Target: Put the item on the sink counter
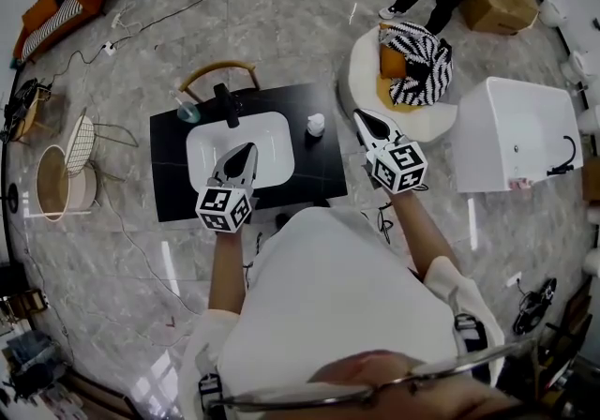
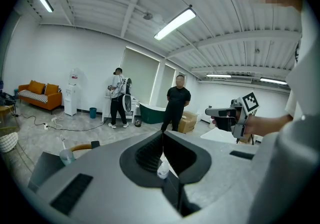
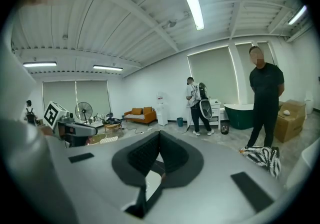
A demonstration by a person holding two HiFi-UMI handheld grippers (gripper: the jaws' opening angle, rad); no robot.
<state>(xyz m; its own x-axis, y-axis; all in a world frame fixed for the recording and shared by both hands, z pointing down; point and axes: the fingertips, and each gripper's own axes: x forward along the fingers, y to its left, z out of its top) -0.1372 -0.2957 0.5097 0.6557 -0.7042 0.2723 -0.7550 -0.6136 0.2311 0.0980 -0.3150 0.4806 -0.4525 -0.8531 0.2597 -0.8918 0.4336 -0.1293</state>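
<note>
While the bottle (image 1: 316, 125) sits on the counter (image 1: 315, 171), fingers (image 1: 373, 127) hang clear.

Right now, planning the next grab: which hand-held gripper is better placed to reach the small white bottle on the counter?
Right, probably. The right hand-held gripper hangs nearer the bottle; the left hand-held gripper is over the basin. Both are shut.

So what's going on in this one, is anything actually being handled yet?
A person stands at the black sink counter with a tool in each hand. The left tool hangs over the white basin, the right tool near a small white bottle standing on the counter. Both tools are shut and empty.
</note>
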